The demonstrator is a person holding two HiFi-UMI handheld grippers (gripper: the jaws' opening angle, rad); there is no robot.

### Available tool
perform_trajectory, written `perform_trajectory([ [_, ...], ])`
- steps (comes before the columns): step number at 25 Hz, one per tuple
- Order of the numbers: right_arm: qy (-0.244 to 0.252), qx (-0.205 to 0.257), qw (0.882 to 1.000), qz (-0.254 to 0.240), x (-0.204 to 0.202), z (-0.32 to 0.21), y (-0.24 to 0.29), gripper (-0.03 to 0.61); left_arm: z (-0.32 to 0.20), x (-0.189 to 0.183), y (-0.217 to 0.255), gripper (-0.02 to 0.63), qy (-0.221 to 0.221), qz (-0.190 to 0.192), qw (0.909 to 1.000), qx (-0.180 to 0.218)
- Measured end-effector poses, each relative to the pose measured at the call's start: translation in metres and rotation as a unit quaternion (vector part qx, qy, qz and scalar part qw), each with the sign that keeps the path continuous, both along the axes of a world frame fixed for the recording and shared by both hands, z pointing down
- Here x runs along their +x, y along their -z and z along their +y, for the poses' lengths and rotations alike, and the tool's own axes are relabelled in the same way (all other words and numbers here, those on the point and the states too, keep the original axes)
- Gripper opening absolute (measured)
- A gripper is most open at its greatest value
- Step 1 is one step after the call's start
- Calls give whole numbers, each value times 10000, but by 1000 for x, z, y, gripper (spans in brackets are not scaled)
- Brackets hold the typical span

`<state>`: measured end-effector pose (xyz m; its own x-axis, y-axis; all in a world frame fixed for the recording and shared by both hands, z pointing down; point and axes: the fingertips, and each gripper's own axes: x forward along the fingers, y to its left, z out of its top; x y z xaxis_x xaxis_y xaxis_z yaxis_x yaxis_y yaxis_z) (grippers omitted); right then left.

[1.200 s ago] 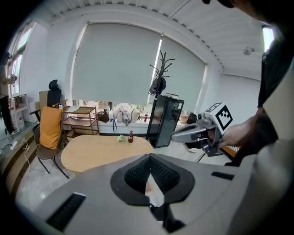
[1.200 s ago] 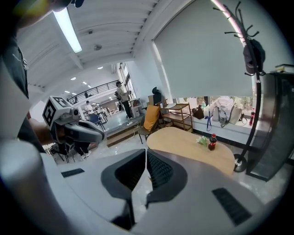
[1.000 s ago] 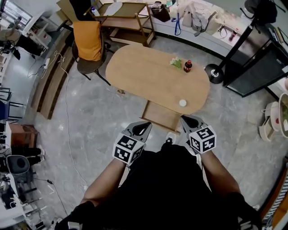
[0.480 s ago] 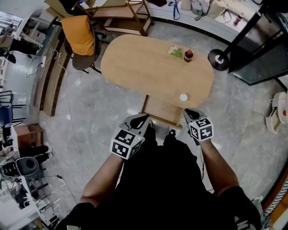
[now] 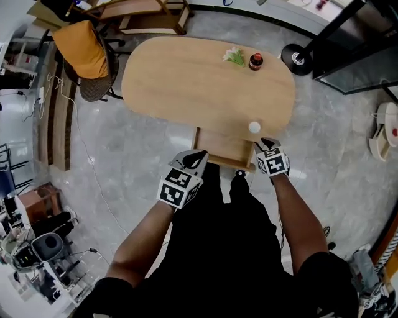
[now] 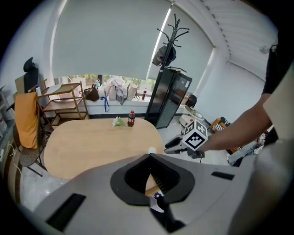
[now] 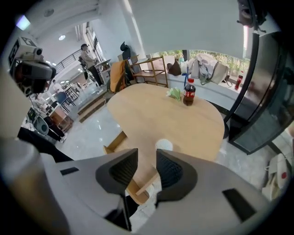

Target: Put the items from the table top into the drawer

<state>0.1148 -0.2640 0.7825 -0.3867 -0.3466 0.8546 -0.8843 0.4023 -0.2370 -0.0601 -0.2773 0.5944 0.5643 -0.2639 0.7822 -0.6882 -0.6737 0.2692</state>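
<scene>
An oval wooden table (image 5: 186,74) carries a green-and-white bunch (image 5: 234,56), a small cola bottle (image 5: 255,61) and a white round item (image 5: 254,127) at its near edge. Under that edge a wooden drawer (image 5: 224,149) stands pulled out. My left gripper (image 5: 200,153) hovers over the drawer's front left corner, and its jaws meet at the tips with nothing in them (image 6: 150,157). My right gripper (image 5: 267,141) is just short of the white item (image 7: 164,145). Its jaws are opening and nothing is between them (image 7: 147,156).
A chair with an orange cloth (image 5: 81,53) stands at the table's far left. A black stand base (image 5: 298,60) and a dark cabinet (image 5: 354,56) are at the far right. A wooden shelf cart (image 5: 143,12) stands beyond the table. Grey tiled floor lies around.
Both grippers have moved forward and down to the table's near edge and the drawer. The right gripper now sits next to the white item.
</scene>
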Motion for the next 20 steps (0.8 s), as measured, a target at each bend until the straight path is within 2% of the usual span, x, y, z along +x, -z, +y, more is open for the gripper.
perform_trajectory([
  [3, 45, -235, 9993, 276, 1, -13, -35, 117, -17, 0, -23, 2, -211, -34, 9997, -101],
  [8, 149, -672, 9949, 735, 7, -26, -85, 204, -24, -12, -52, 2, -636, -183, 9973, -333],
  [10, 389, -752, 9913, 1004, 11, -33, -99, 239, -25, -14, -62, 2, -776, -258, 9957, -432],
  [15, 1007, -859, 9820, 1346, 9, -48, -125, 256, -30, -20, -79, 2, -932, -344, 9933, -596],
  [20, 981, -1068, 9787, 1451, 9, -55, -139, 261, -34, -25, -80, 2, -915, -304, 9933, -637],
])
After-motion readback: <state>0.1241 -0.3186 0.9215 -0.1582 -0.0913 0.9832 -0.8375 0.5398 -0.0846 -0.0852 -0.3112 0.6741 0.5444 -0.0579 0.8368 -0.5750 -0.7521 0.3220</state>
